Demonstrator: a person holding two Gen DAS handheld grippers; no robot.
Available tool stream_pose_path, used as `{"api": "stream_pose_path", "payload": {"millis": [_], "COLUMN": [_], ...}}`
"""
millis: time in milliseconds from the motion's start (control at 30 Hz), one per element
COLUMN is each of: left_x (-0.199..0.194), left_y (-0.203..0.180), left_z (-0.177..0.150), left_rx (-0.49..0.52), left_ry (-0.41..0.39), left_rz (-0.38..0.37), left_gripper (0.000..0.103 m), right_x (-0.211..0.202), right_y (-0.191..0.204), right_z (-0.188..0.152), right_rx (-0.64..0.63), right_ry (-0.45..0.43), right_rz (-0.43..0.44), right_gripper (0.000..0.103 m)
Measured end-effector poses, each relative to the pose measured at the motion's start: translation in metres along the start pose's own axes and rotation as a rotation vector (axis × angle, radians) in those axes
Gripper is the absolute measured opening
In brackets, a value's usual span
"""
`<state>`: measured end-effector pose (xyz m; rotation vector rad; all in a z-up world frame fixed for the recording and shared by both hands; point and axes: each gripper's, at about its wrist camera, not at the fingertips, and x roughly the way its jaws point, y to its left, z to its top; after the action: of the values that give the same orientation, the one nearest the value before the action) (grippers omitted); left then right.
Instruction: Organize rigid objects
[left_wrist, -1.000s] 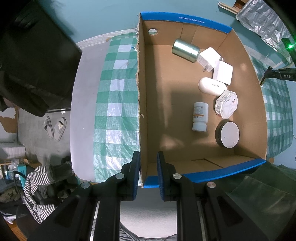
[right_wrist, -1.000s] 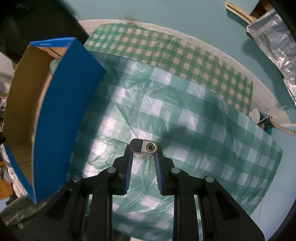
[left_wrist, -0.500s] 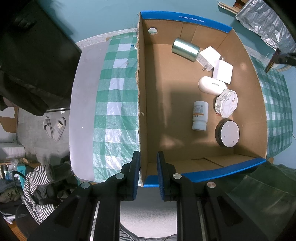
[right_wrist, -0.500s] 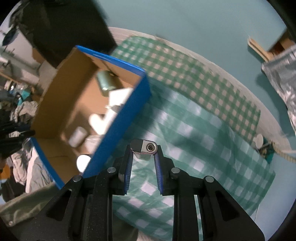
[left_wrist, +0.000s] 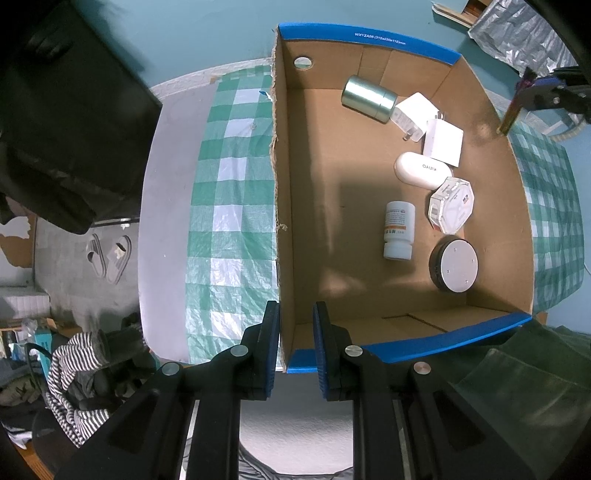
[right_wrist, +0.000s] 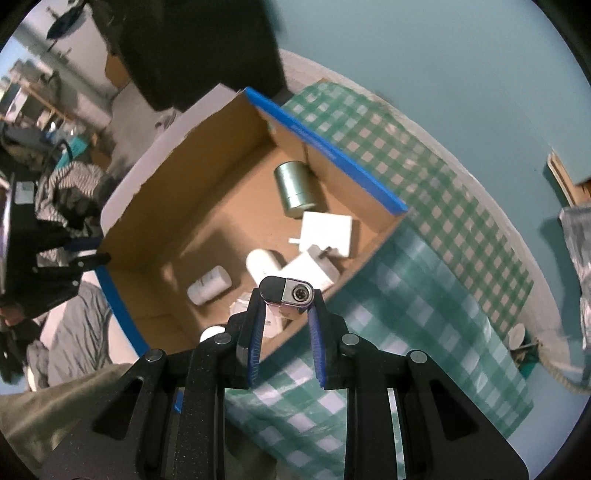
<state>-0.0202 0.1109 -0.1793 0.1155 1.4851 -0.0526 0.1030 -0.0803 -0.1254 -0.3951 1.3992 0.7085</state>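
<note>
The cardboard box sits on the surface, which has a green and white checked cloth on it. The box is big and open on top, with blue edges.

The left tool points straight down at the near corner of the box. Its two fingers are clenched on the side wall of the box, one finger outside and one inside.

The right tool is over the cloth, just beside the box's side wall. Its fingers are squeezed tight on a lighter. The lighter has a black and silver top that sticks up between the fingertips. In the left camera the lighter shows as a thin stick hanging above the far right side of the box. It is not in the box.

Inside the box, the things all lie on the right side. A round black tin with a silver lid is nearest. A silver can lies on its side at the far end. Two white plug chargers touch each other next to the can. A white oval case lies just below them. An eight-sided clear box touches the oval case. A white pill bottle lies on its side beside it.
</note>
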Motion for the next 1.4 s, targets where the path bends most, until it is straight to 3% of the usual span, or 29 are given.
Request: {"api": "stream_pose_path", "payload": {"millis": [333,600,667,700,733,900,1033,1333,1400], "left_x": [0.000,-0.001,-0.001,-0.001,-0.001,-0.005,-0.008,-0.043,-0.053], "left_y": [0.000,0.001,0.001,0.001,0.002,0.004,0.008,0.007,0.003], "left_z": [0.000,-0.001,-0.001,-0.001,0.000,0.002,0.005,0.015,0.018], "left_rx": [0.001,0.003,0.007,0.009,0.012,0.008,-0.002,-0.029,-0.025], "left_ry": [-0.002,-0.002,-0.002,-0.001,-0.001,-0.009,-0.020,-0.088,-0.113], "left_rz": [-0.001,0.000,0.002,0.003,0.004,0.014,0.024,0.041,0.042], "left_gripper": [0.018,0.018,0.018,0.018,0.018,0.018,0.018,0.019,0.030], "right_x": [0.038,0.044,0.041,0.040,0.037,0.024,0.006,-0.056,-0.071], "right_y": [0.018,0.022,0.023,0.023,0.023,0.021,0.017,0.002,-0.003], "right_z": [0.005,0.002,0.003,0.003,0.003,0.003,0.000,-0.017,-0.022], "right_rx": [-0.053,-0.063,-0.057,-0.056,-0.052,-0.016,0.038,0.182,0.215], "right_ry": [0.110,0.143,0.134,0.133,0.128,0.089,0.032,-0.142,-0.180], "right_rz": [-0.017,-0.026,-0.029,-0.031,-0.035,-0.029,-0.016,-0.017,-0.034], "right_gripper": [0.022,0.022,0.024,0.031,0.039,0.046,0.062,0.067,0.069]}}
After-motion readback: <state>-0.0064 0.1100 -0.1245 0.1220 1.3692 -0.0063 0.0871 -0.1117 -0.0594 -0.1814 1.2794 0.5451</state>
